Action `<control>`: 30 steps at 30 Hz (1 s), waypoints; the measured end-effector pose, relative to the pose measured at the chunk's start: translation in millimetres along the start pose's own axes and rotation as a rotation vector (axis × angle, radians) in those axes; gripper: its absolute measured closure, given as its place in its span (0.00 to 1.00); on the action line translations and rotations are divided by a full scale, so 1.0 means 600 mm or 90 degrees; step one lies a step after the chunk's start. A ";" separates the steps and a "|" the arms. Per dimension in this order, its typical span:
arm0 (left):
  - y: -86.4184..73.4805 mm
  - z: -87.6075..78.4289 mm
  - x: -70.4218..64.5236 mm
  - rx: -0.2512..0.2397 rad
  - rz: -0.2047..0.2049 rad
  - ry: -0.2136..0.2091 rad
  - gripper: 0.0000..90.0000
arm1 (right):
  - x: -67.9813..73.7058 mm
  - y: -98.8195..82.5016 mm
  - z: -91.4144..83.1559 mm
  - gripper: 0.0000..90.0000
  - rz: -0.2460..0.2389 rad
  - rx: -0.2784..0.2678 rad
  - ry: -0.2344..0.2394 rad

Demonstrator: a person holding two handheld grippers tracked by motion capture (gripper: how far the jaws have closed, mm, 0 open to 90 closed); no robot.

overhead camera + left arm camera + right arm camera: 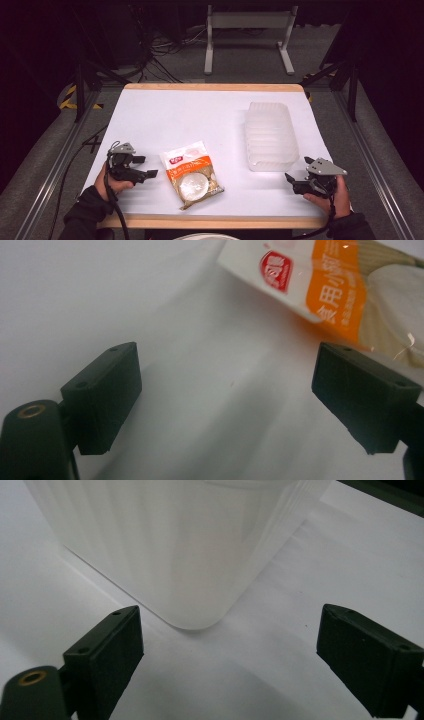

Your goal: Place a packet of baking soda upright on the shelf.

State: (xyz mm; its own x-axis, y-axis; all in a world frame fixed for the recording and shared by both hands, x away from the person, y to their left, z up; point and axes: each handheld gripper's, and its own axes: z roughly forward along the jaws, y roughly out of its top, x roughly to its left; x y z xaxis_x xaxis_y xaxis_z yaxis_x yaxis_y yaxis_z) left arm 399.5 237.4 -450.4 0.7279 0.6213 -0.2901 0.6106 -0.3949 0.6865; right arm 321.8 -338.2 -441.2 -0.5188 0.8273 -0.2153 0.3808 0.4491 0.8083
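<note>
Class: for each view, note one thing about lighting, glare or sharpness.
High view: white table brightly lit, surroundings dark. Left gripper view: glare spots on the glossy food packet, whose print is soft; jaws sharper. Right gripper view: translucent plastic container looks washed out, faint shadow beneath.

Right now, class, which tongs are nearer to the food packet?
Left. The left tongs sit just beside the food packet, open. The right tongs are across the table, by the clear plastic container.

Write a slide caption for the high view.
Two open hand-held grippers, left and right, flank a food packet and a clear tub.
</note>
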 end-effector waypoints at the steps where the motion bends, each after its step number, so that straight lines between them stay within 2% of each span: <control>1: 0.011 0.008 -0.002 0.005 -0.001 0.000 0.16 | 0.000 0.000 0.000 0.13 -0.001 0.002 0.000; 3: 0.018 0.014 -0.001 0.011 -0.001 0.001 0.17 | 0.002 -0.001 0.001 0.13 -0.004 0.003 0.000; 4: 0.028 0.023 0.001 0.021 -0.012 -0.007 0.17 | 0.003 -0.001 0.000 0.13 -0.007 0.006 -0.001; 6: 0.032 0.028 0.001 0.019 -0.016 -0.008 0.17 | 0.004 -0.001 0.000 0.13 -0.008 0.005 -0.002; 7: 0.036 0.031 0.001 0.019 -0.018 -0.017 0.17 | 0.004 -0.002 0.000 0.13 -0.010 0.005 -0.002; 10: 0.042 0.041 -0.004 0.022 -0.011 -0.019 0.17 | 0.004 -0.004 -0.003 0.13 -0.009 0.004 -0.001; 11: 0.044 0.043 -0.005 0.023 -0.010 -0.024 0.17 | 0.003 -0.004 -0.004 0.13 -0.006 0.004 0.000; 12: 0.046 0.046 -0.008 0.023 -0.013 -0.048 0.17 | 0.002 -0.005 -0.005 0.13 -0.004 0.003 0.000; 14: 0.048 0.048 -0.011 0.025 -0.010 -0.058 0.18 | 0.002 -0.005 -0.006 0.13 -0.005 0.003 0.000; 15: 0.051 0.053 -0.017 0.033 0.003 -0.071 0.18 | 0.002 -0.005 -0.006 0.13 -0.005 0.003 0.001; 18: 0.056 0.060 -0.021 0.042 0.011 -0.072 0.19 | 0.003 -0.005 -0.004 0.13 -0.008 0.005 0.001; 20: 0.063 0.065 -0.022 0.049 0.011 -0.091 0.21 | 0.004 -0.004 -0.004 0.13 -0.009 0.006 0.000; 23: 0.073 0.073 -0.025 0.067 0.026 -0.094 0.21 | 0.004 -0.005 -0.004 0.13 -0.009 0.006 0.001; 25: 0.078 0.074 -0.025 0.072 0.029 -0.088 0.24 | 0.004 -0.005 -0.004 0.13 -0.009 0.006 0.003; 27: 0.078 0.073 -0.025 0.070 0.025 -0.092 0.30 | 0.004 -0.005 -0.004 0.13 -0.008 0.005 0.004; 29: 0.077 0.072 -0.023 0.080 0.023 -0.101 0.32 | 0.004 -0.006 -0.004 0.13 -0.007 0.004 0.005; 30: 0.076 0.071 -0.022 0.081 0.015 -0.105 0.37 | 0.003 -0.006 -0.005 0.13 -0.008 0.005 0.007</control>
State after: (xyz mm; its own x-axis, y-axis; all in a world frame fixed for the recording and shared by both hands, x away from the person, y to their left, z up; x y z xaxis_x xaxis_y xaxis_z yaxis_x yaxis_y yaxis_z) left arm 431.0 182.5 -443.5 0.7775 0.4960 -0.3867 0.6194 -0.4971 0.6077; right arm 317.3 -339.0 -443.0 -0.5315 0.8181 -0.2195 0.3800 0.4619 0.8014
